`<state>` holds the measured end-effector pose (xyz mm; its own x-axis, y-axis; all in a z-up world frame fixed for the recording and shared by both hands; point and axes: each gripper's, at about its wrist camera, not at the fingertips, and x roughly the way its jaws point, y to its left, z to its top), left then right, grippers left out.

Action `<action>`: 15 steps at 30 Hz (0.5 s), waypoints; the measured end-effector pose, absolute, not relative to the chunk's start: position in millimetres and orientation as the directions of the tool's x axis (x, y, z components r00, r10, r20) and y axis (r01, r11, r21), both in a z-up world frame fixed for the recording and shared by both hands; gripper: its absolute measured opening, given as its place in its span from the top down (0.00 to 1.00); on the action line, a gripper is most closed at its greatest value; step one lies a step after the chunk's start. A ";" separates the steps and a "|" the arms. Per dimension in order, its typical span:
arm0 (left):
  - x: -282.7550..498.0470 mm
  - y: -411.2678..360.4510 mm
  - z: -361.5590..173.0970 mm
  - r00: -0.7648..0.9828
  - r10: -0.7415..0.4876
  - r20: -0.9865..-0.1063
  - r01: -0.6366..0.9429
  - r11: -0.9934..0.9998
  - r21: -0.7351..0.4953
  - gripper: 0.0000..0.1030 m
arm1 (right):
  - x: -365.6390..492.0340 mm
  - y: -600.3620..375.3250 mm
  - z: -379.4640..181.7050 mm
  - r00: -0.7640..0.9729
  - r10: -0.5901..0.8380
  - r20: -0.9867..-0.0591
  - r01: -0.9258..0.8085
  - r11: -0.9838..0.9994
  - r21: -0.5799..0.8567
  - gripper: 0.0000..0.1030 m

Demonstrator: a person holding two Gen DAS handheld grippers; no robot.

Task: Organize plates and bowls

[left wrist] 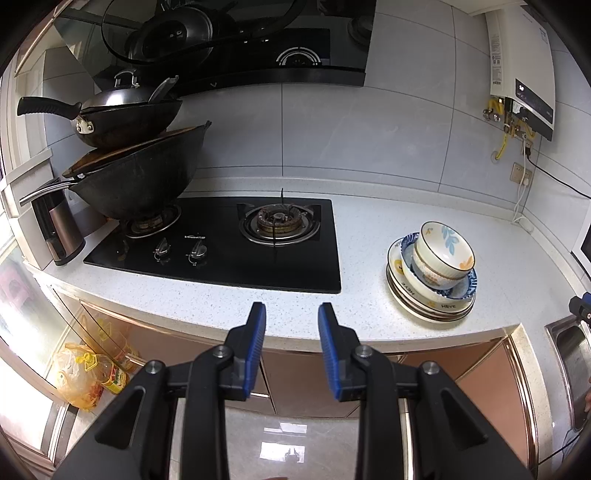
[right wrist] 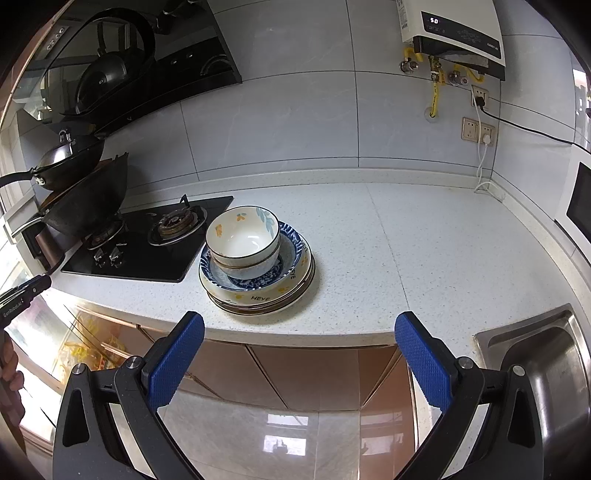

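A stack of dishes (left wrist: 431, 291) (right wrist: 258, 299) stands on the speckled white counter (left wrist: 221, 314) (right wrist: 424, 258), right of the hob. Several wide plates lie at the bottom, one marked HEYE. On them rests a blue-patterned bowl (left wrist: 463, 290) (right wrist: 290, 254), with small white floral bowls nested inside; the top bowl (left wrist: 445, 249) (right wrist: 242, 236) tilts. My left gripper (left wrist: 291, 310) hovers at the counter's front edge, left of the stack, jaws narrowly apart with nothing between them. My right gripper (right wrist: 300, 319) stands wide open before the counter edge, just below the stack, holding nothing.
A black gas hob (left wrist: 221, 243) (right wrist: 147, 251) carries stacked woks (left wrist: 136, 173) (right wrist: 85, 199) on its left burner. A steel sink (right wrist: 546, 369) (left wrist: 570, 365) lies right of the counter. Oil bottles (left wrist: 110, 369) sit on the floor at the left. A water heater (right wrist: 458, 33) and cables hang on the tiled wall.
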<state>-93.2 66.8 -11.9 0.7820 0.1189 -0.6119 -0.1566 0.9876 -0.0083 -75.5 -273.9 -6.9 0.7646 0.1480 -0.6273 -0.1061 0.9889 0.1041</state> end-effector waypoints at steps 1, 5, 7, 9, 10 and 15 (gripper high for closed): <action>-93.1 66.7 -11.9 0.782 0.119 -0.612 -0.156 0.988 -0.008 0.73 | -75.7 -273.7 -7.1 0.764 0.148 -0.628 -0.106 0.989 0.104 0.01; -92.9 66.1 -11.4 0.783 0.123 -0.609 -0.155 0.988 0.000 0.73 | -76.7 -273.6 -6.2 0.765 0.143 -0.627 -0.101 0.990 0.103 0.01; -92.9 65.7 -11.4 0.782 0.123 -0.611 -0.154 0.988 0.002 0.73 | -77.5 -273.8 -5.7 0.767 0.142 -0.626 -0.098 0.990 0.104 0.01; -92.6 63.8 -11.0 0.780 0.119 -0.615 -0.149 0.989 0.003 0.73 | -78.1 -274.6 -5.9 0.767 0.140 -0.626 -0.096 0.990 0.104 0.01; -91.8 63.3 -10.6 0.779 0.117 -0.616 -0.145 0.989 0.004 0.73 | -78.5 -275.1 -5.9 0.767 0.139 -0.626 -0.095 0.990 0.104 0.01; -87.7 58.9 -9.2 0.779 0.103 -0.619 -0.121 0.993 0.013 0.73 | -80.0 -277.9 -6.9 0.765 0.131 -0.630 -0.084 0.991 0.104 0.01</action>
